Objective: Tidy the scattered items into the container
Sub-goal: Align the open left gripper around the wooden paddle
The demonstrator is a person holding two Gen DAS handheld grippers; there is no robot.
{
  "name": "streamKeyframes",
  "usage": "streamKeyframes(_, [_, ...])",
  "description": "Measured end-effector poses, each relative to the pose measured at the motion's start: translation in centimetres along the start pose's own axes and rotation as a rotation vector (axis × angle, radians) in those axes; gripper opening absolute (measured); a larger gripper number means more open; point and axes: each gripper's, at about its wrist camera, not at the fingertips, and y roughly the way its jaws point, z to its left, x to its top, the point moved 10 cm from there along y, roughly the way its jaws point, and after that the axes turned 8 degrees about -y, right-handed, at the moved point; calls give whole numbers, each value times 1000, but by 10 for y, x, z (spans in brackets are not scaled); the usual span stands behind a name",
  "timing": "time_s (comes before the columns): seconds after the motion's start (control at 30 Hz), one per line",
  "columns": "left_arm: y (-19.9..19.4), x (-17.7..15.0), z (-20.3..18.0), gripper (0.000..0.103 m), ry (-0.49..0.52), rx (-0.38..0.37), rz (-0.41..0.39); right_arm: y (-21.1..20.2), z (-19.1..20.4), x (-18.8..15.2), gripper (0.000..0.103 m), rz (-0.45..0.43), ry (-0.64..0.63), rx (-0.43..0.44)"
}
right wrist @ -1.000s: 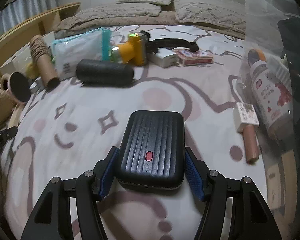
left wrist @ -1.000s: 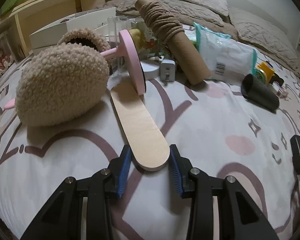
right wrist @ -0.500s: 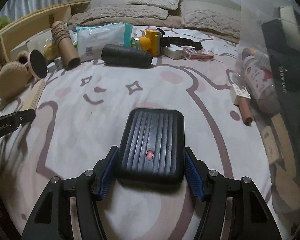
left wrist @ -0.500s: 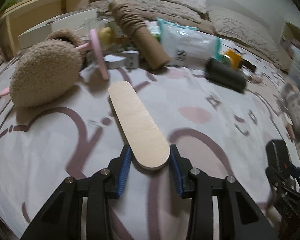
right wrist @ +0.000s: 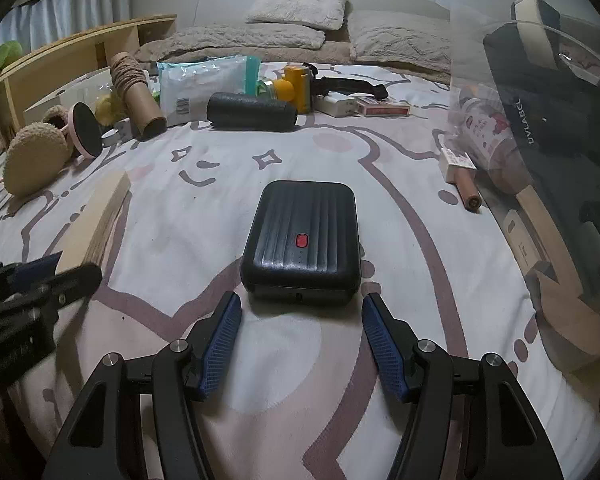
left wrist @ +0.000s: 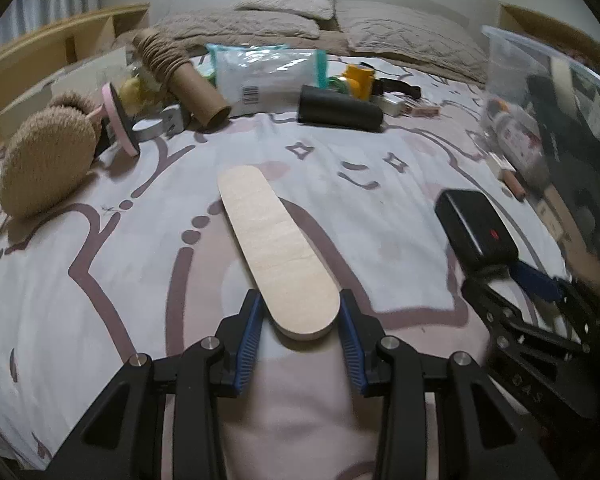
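My left gripper (left wrist: 299, 320) is shut on the near end of a long pale wooden board (left wrist: 276, 248), which sticks out forward above the patterned bedspread. The board (right wrist: 96, 216) also shows at the left of the right wrist view. A black ribbed power bank (right wrist: 302, 236) with a red button lies on the bedspread just ahead of my right gripper (right wrist: 300, 298). That gripper's blue pads flank its near corners with a thin gap on each side. The clear plastic container (right wrist: 480, 12) stands at the right, holding several items.
Along the back of the bed lie fuzzy tan slippers (left wrist: 44, 168), a pink mirror (left wrist: 116, 120), a twine-wrapped cardboard tube (left wrist: 180, 68), a wipes pack (left wrist: 268, 76), a black foam roll (left wrist: 340, 112) and a yellow gadget (left wrist: 358, 80). A small wooden roller (right wrist: 464, 184) rests beside the container.
The left gripper carried the board away from the slippers and mirror, rightward toward the container. The power bank, earlier deep between the right pads, now sits out beyond the fingertips on the bed.
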Motion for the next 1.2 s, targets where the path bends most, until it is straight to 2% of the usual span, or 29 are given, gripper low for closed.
streamKeyframes(0.3, [0, 2, -5, 39, -45, -82, 16, -1, -1, -1, 64, -32, 20, 17])
streamKeyframes(0.33, [0, 3, -5, 41, -55, -85, 17, -1, -1, -1, 64, -35, 22, 19])
streamKeyframes(0.37, [1, 5, -3, 50, -65, -82, 15, -1, -1, 0, 65, -38, 25, 20])
streamKeyframes(0.4, [1, 8, -1, 62, -74, -75, 8, -1, -1, 0, 65, -40, 26, 21])
streamKeyframes(0.43, [2, 11, 1, 65, -86, -68, 1, -1, -1, 0, 65, -41, 27, 21])
streamKeyframes(0.73, [22, 28, 7, 68, -135, -32, 20, 2, 1, 6, 74, -31, 53, 48])
streamKeyframes(0.8, [27, 30, 6, 83, -127, -27, 25, 4, 2, 7, 74, -28, 44, 49])
streamKeyframes(0.97, [32, 28, 3, 99, -96, 10, 44, 5, 3, 8, 75, -23, 40, 51])
streamKeyframes(1.07, [32, 22, 6, 102, -62, 55, 61, 5, 3, 8, 75, -20, 35, 50])
streamKeyframes(1.2, [27, 18, 20, 102, -69, 112, 58, 5, 4, 7, 75, -16, 23, 40])
